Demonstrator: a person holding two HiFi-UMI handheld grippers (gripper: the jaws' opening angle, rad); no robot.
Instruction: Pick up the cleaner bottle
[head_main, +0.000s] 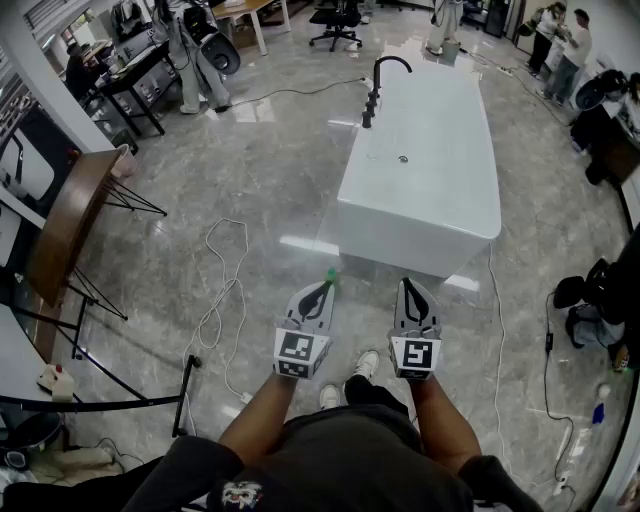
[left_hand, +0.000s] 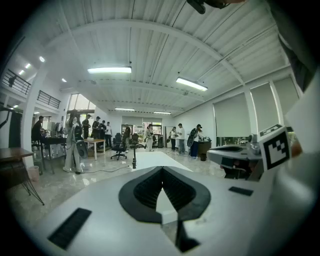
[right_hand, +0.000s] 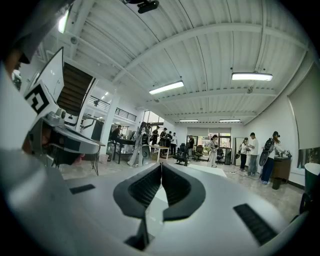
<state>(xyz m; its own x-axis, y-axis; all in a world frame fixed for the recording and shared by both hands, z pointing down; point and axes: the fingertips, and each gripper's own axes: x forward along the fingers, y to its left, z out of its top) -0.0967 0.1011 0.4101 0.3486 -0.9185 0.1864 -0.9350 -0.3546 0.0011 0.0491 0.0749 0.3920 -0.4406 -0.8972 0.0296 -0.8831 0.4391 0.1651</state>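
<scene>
Approaching is the step in hand: left gripper and right gripper, both closed and empty, hover before the tub. The bottle (seemingly the small green thing on the floor by the tub's near edge) calls for stepping closer, opening jaws.

Glossy grey marble floor under a white bathtub and a looping white cable.

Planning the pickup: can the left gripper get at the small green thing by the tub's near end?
Probably yes: nothing shows between the left gripper and the green thing before the tub, but its jaws are shut and must open first.
</scene>
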